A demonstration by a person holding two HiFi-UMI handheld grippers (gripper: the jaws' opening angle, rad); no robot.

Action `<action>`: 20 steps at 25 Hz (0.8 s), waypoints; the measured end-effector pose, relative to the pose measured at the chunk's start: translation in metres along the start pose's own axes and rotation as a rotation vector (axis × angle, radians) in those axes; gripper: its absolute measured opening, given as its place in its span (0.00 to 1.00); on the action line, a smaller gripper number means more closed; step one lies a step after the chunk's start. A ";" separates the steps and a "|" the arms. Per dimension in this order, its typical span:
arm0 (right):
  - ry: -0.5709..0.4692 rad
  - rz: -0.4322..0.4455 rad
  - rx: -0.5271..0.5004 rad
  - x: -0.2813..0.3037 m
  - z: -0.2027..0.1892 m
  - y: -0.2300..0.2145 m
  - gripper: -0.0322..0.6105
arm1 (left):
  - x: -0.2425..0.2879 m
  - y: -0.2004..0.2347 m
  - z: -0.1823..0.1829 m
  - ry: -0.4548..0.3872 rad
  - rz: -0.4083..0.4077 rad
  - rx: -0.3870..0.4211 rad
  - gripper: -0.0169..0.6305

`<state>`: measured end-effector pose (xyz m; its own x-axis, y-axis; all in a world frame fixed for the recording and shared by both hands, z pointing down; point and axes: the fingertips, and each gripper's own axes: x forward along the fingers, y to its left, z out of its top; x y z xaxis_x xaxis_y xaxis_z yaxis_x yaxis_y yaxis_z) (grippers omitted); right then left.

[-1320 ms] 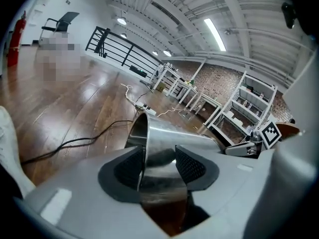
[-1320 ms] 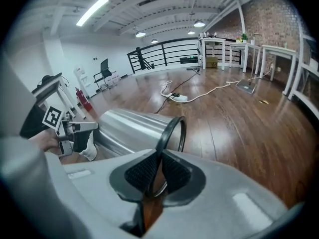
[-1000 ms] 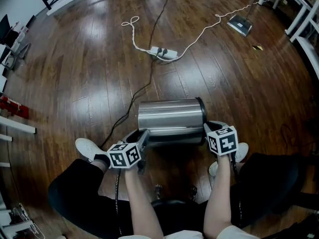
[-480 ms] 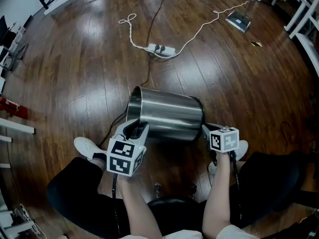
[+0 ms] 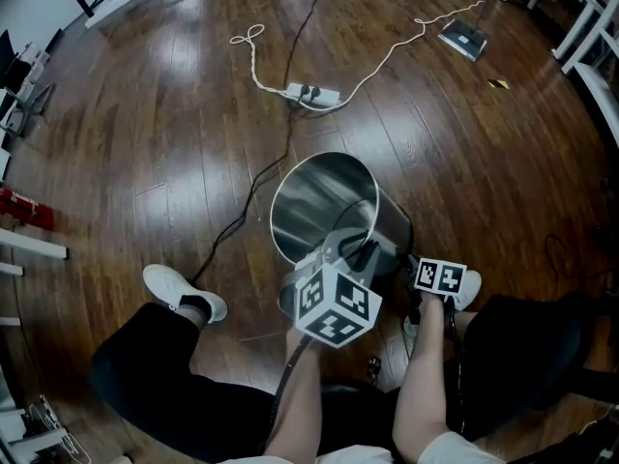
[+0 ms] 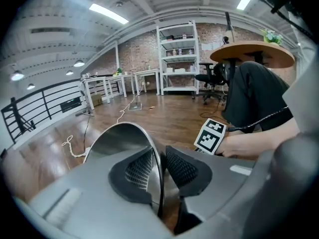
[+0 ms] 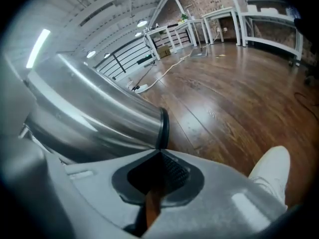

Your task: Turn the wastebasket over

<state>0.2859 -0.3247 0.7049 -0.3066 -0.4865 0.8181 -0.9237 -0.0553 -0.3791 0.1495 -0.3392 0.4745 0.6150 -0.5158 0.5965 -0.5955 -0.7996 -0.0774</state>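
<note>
The steel wastebasket point(image 5: 387, 222) stands tilted on the wooden floor with its open mouth turned up toward me. My left gripper point(image 5: 354, 236) reaches over the near rim, and its jaws are closing with the thin rim point(image 6: 158, 169) pinched between the pads. In the left gripper view the left gripper point(image 6: 160, 166) has one pad inside the wastebasket point(image 6: 117, 138) and one outside. My right gripper point(image 5: 410, 259) is low at the basket's right side. The right gripper point(image 7: 160, 159) is shut with nothing between its pads, its tips against the black base ring of the wastebasket point(image 7: 94, 118).
A white power strip point(image 5: 311, 95) with white and black cables lies on the floor beyond the basket. A flat grey device point(image 5: 462, 40) is at the far right. My legs and white shoes point(image 5: 184, 293) flank the basket. Shelving and desks line the room's edges.
The wastebasket swung from lying on its side to mouth-up. My left gripper rose and moved right with the rim while rolling over. The right gripper sank a little beside the base.
</note>
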 end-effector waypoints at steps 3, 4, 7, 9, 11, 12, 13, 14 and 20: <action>0.050 0.066 0.100 0.006 -0.025 -0.005 0.02 | 0.023 -0.037 0.005 0.047 -0.089 0.069 0.16; 0.025 0.093 0.157 0.003 -0.025 -0.005 0.02 | 0.030 -0.053 0.004 0.076 -0.123 0.114 0.16; -0.073 0.090 0.200 -0.016 -0.001 -0.012 0.02 | 0.051 -0.108 -0.017 0.189 -0.243 0.271 0.15; -0.118 0.044 0.132 -0.037 0.024 -0.018 0.02 | 0.061 -0.137 -0.046 0.282 -0.299 0.365 0.14; -0.165 0.031 0.073 -0.059 0.043 -0.018 0.02 | 0.065 -0.146 -0.065 0.311 -0.273 0.458 0.12; -0.189 0.037 0.052 -0.068 0.049 -0.016 0.02 | 0.065 -0.146 -0.067 0.305 -0.255 0.481 0.13; -0.217 0.041 0.034 -0.077 0.054 -0.014 0.02 | 0.066 -0.145 -0.067 0.302 -0.246 0.487 0.13; -0.248 0.041 0.011 -0.086 0.059 -0.009 0.02 | 0.066 -0.144 -0.066 0.300 -0.240 0.490 0.13; -0.438 -0.072 -0.372 -0.149 0.052 0.035 0.02 | 0.046 -0.136 -0.033 0.020 -0.116 0.338 0.42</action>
<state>0.3108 -0.2993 0.5469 -0.1893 -0.8126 0.5513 -0.9816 0.1699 -0.0868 0.2418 -0.2444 0.5390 0.6563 -0.4122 0.6320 -0.3157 -0.9108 -0.2661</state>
